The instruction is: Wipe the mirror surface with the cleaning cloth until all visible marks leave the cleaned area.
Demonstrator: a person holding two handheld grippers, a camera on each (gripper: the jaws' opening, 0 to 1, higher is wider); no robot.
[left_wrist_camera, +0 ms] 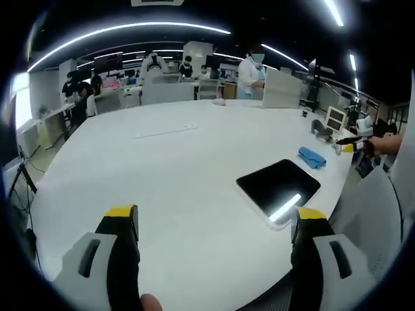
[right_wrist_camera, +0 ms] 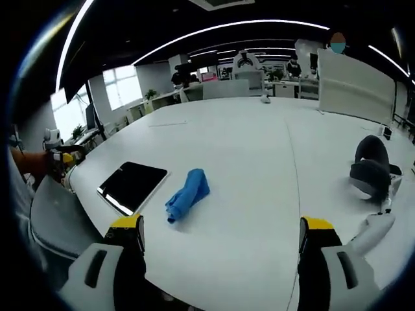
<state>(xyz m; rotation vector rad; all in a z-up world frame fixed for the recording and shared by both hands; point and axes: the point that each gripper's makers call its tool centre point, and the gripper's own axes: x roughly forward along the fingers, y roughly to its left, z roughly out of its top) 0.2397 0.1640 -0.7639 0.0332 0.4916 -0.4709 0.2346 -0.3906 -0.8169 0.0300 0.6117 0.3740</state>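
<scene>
Both grippers have their fingers apart and empty, so reach with your right gripper [right_wrist_camera: 220,236], the nearer one, toward the cleaning cloth [right_wrist_camera: 187,193] lying ahead-left on the table [right_wrist_camera: 259,149], just beside the mirror [right_wrist_camera: 133,185].
</scene>
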